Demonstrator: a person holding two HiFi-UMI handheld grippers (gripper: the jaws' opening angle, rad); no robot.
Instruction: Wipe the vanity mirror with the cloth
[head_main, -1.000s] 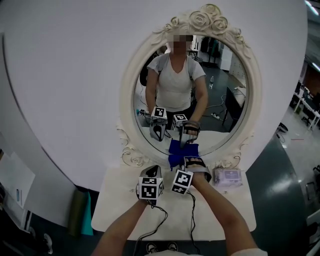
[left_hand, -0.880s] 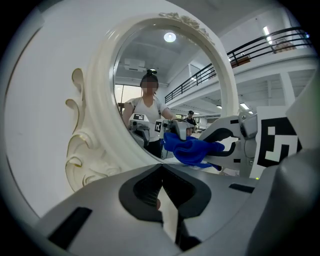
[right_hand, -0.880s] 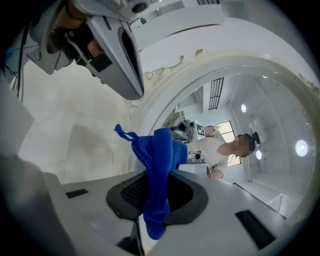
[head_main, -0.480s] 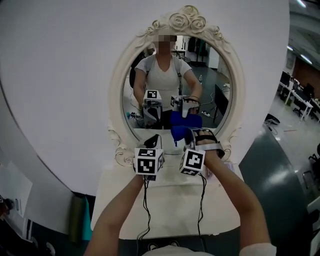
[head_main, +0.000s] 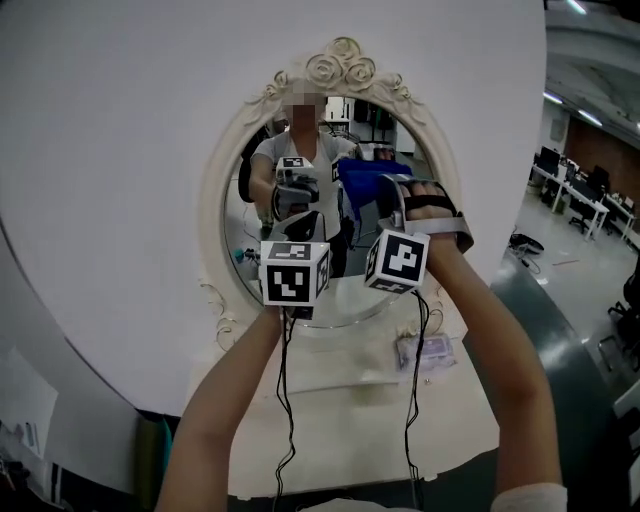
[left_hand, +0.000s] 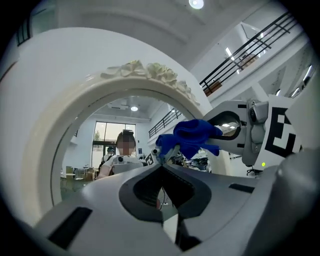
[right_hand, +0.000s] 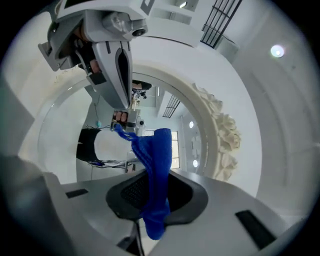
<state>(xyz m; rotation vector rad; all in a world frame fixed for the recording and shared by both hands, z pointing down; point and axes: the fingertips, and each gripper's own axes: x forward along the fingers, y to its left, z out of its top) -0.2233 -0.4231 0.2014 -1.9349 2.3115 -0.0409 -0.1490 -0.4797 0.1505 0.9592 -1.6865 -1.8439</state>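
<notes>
Vanity mirror (head_main: 212, 210): stood upright just ahead of both grippers, oval glass in a cream frame topped with carved roses.
Left gripper (left_hand: 161, 168): jaws pressed together on nothing, held before the lower glass, just beside the right tool.
Blue cloth (right_hand: 154, 160): pinched between the right jaws, its free end reaching to the glass beyond their tips.
Right gripper (right_hand: 155, 200): clamped on the cloth, held high before the mirror's right half.
Small pale packet (head_main: 424, 350): lay on the white table (head_main: 340, 430), below the right gripper.

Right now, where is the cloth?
Head view: clamped in the right gripper, the cloth is raised before the vanity mirror, upper right of its glass, right of the left gripper.
</notes>
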